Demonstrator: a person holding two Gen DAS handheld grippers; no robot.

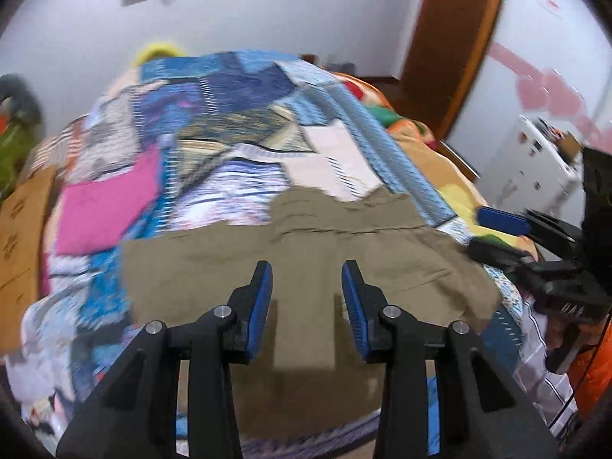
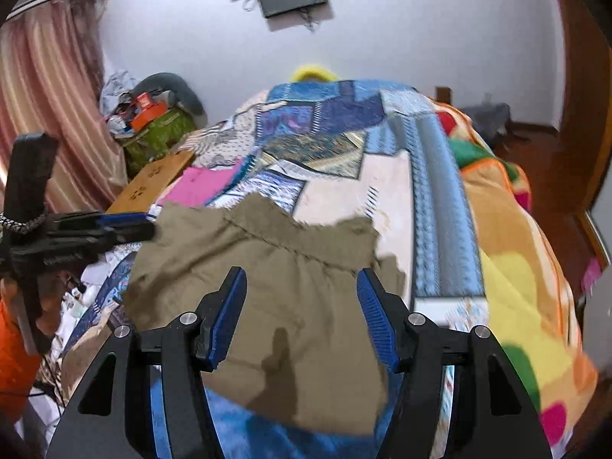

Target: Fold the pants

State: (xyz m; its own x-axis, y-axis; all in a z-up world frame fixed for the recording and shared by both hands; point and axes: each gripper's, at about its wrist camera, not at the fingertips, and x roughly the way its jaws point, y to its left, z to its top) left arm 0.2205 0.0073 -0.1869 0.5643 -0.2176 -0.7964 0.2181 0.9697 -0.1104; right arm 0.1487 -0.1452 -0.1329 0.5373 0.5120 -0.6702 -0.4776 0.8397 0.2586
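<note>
Olive-brown pants (image 1: pixel 306 264) lie folded on a patchwork bedspread, and show in the right wrist view (image 2: pixel 267 287) too. My left gripper (image 1: pixel 307 277) is open and empty, just above the pants' near part. My right gripper (image 2: pixel 302 287) is open and empty over the pants. The right gripper also shows at the right edge of the left wrist view (image 1: pixel 501 233), by the pants' right edge. The left gripper shows at the left of the right wrist view (image 2: pixel 130 225), by the pants' left corner.
The bed carries a blue patchwork cover (image 1: pixel 229 122) and an orange-yellow blanket (image 2: pixel 516 260) on its right. A cardboard box (image 2: pixel 153 183), a green bag (image 2: pixel 160 134) and pink curtains (image 2: pixel 49 114) stand left. A white appliance (image 1: pixel 535 168) and a wooden door frame (image 1: pixel 455 46) stand right.
</note>
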